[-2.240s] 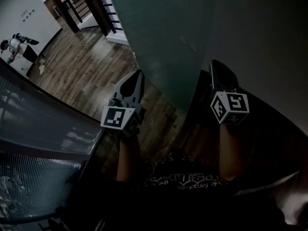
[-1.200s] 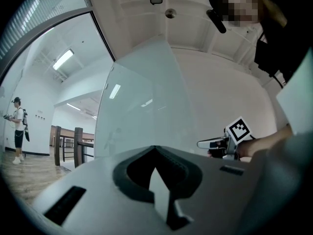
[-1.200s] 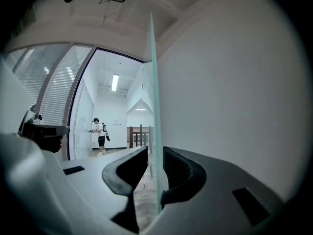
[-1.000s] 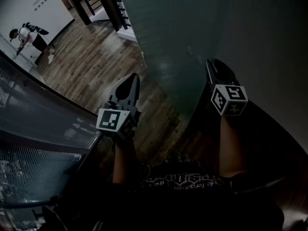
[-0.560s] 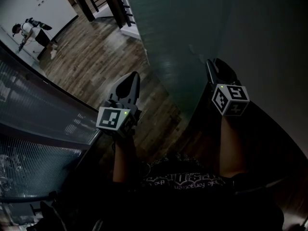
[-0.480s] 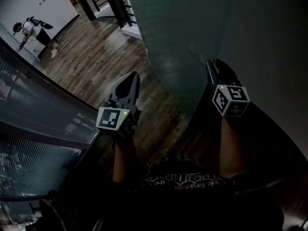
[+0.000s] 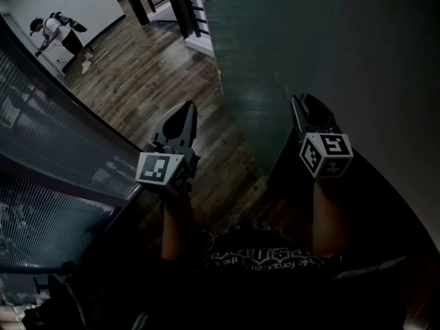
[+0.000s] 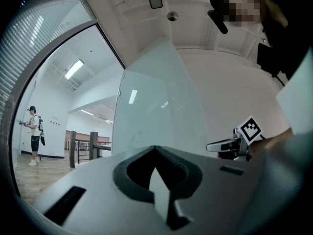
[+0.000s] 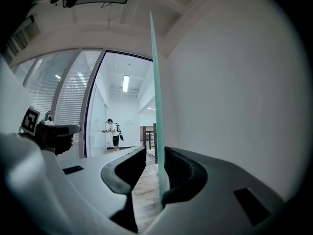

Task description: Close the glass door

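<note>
Just beside the white wall, the glass door stands swung open. Its thin edge sits between the jaws of the right gripper, which are apart and not pinching it. The left gripper is closed on nothing. The door looks heavy, stiff and slippery, so that edge is the place to hold. The wooden floor leaves room to swing.

I stood in what looked like a modern office building. A tall frosted pale-green glass door hung beside a plain white wall. Brown wood-plank flooring ran past a glazed partition with grey slatted blinds to a dark post-and-rail balustrade, and a white ceiling strip light glowed overhead. Another person stood far off across the floor.
</note>
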`<act>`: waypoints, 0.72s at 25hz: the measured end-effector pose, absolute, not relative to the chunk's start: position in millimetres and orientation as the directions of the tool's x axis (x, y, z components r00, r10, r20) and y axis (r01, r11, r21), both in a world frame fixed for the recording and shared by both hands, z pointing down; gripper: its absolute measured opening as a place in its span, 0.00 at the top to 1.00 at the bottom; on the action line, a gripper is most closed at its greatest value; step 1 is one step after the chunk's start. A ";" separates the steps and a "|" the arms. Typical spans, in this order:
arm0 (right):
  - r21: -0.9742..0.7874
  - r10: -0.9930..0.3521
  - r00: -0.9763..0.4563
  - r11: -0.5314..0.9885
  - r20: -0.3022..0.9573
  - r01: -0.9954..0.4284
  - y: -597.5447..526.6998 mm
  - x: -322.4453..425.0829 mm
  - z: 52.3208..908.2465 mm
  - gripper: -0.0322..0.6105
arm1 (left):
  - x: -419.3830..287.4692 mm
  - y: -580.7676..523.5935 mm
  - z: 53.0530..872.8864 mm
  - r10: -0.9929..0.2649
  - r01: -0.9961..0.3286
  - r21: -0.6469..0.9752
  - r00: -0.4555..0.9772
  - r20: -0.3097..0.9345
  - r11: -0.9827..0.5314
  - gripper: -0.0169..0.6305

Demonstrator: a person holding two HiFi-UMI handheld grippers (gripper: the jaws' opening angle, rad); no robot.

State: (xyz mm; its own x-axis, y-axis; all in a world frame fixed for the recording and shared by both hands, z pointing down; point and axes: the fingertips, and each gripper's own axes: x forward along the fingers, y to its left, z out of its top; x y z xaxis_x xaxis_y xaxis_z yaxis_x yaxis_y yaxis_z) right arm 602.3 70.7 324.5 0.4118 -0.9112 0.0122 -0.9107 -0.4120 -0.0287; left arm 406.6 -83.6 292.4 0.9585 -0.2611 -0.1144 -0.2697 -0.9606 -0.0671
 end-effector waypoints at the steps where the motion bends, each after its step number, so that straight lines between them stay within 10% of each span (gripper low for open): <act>1: -0.030 -0.918 0.397 -0.397 0.013 -0.917 70.1 604.5 330.0 0.78 | 411.9 -81.6 296.9 -0.266 -0.274 -0.070 0.957 -0.114 -0.959 0.97; 18: -0.025 -0.966 0.259 -0.259 0.022 -0.965 18.6 545.4 331.8 0.79 | 350.6 -120.2 304.8 -0.363 -0.370 -0.064 0.927 -0.099 -0.927 0.97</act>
